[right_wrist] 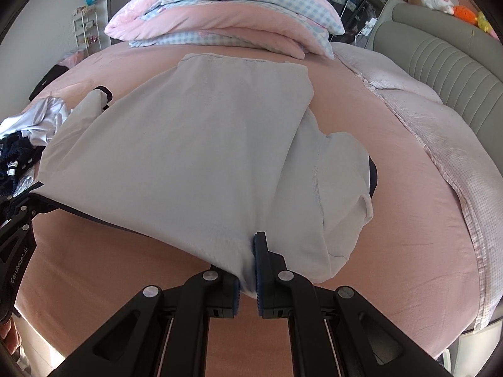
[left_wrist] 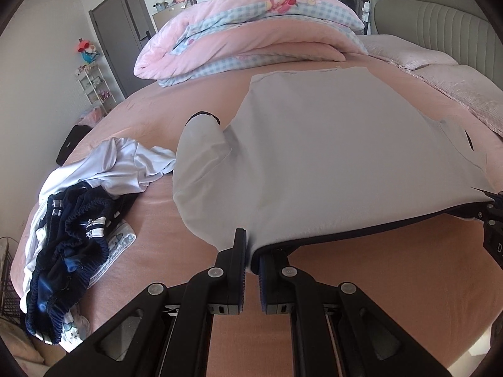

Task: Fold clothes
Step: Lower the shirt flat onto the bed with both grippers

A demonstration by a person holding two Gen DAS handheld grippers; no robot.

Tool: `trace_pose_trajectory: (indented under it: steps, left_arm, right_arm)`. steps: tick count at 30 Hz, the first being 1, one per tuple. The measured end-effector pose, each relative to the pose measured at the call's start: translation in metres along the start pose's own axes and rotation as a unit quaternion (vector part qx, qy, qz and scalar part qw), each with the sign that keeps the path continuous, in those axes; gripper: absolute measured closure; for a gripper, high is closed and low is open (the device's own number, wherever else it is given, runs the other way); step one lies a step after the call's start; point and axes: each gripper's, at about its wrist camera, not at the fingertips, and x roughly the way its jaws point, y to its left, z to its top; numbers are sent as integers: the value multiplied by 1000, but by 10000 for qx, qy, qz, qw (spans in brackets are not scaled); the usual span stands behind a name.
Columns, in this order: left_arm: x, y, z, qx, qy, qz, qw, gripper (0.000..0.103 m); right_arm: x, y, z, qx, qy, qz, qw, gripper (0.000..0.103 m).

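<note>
soft grey t-shirt (left_wrist: 330,157) — dark-trimmed hem pinched by both hand-held grippers (left_wrist: 251,251) (right_wrist: 251,260)

pink bed (left_wrist: 361,282) — shirt (left_wrist: 330,157), clothes pile (left_wrist: 78,220), quilt (left_wrist: 251,31)

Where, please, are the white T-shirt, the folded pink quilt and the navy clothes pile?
white T-shirt (right_wrist: 195,144): right wrist view, on the middle of its flat body.
folded pink quilt (left_wrist: 239,25): left wrist view, on its pink upper fold.
navy clothes pile (left_wrist: 75,245): left wrist view, on the dark gathered fabric.
</note>
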Motion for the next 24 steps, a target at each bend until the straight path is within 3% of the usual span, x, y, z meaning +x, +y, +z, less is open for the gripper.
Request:
trace_pose_trajectory:
  steps: [11, 20, 24]
  left_arm:
    - [-4, 1, -30, -216, 427, -280, 9985, 96]
    - [-22, -7, -50, -50, 464, -276, 9985, 96]
    - [-26, -3, -59, -158, 487, -509, 9974, 96]
  right_arm:
    - [-9, 2, -24, 82, 172, 136, 9997, 99]
    - [-16, 5, -35, -104, 218, 98, 9997, 99]
    - [-9, -2, -36, -95, 322, 169, 9993, 99]
